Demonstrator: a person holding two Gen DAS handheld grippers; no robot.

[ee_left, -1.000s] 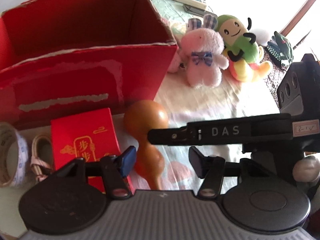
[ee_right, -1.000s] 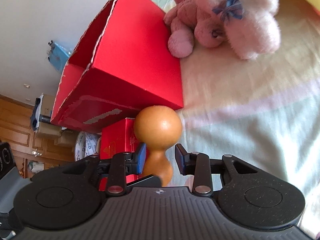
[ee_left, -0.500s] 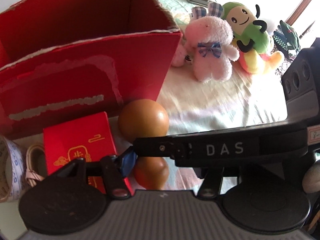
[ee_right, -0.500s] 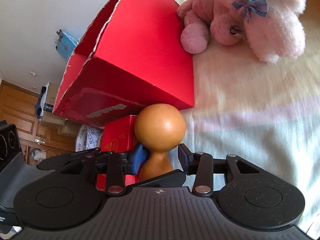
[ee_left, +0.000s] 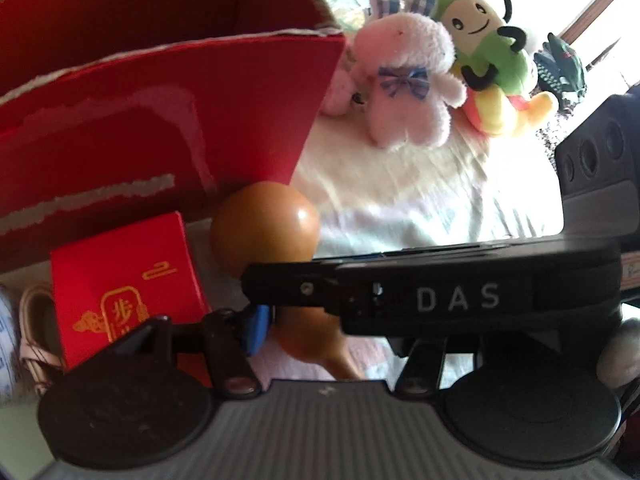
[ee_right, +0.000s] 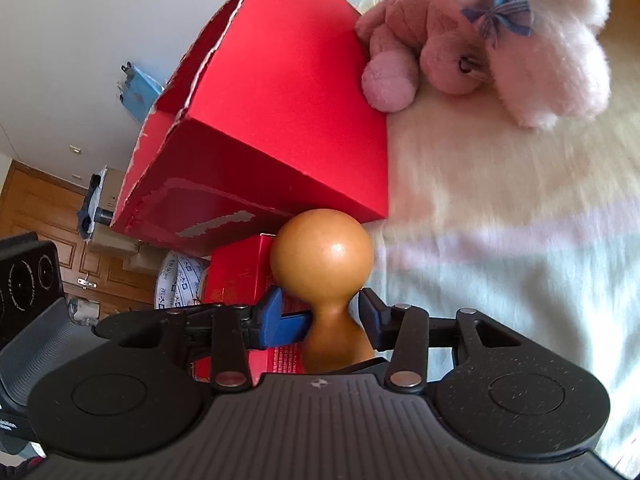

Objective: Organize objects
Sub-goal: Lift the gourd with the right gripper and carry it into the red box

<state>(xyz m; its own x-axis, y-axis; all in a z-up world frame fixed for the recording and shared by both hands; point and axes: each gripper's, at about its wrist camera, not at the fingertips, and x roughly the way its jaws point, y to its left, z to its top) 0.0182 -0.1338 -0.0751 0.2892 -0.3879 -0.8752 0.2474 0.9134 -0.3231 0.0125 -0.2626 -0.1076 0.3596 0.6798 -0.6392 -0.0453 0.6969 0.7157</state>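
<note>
The brown gourd (ee_right: 322, 280) sits at the bottom middle of the right wrist view, its thin neck between the two fingers of the right claw (ee_right: 320, 312). That claw has just been opening, and its pads look clear of the neck. The gourd's long line runs away from the camera, round end far. The left claw (ee_left: 332, 332) is partly hidden, so I cannot tell its grip. Just behind stands a big red box (ee_right: 280, 120), a small red box (ee_left: 124, 280) beside it, and a pink plush toy (ee_right: 500, 40) at the upper right.

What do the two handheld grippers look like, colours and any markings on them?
Both are black plastic with ribbed grey bases, round side discs and blue finger pads. The right gripper carries white "DAS" lettering, seen from the left gripper. No cables or sleeves show.
</note>
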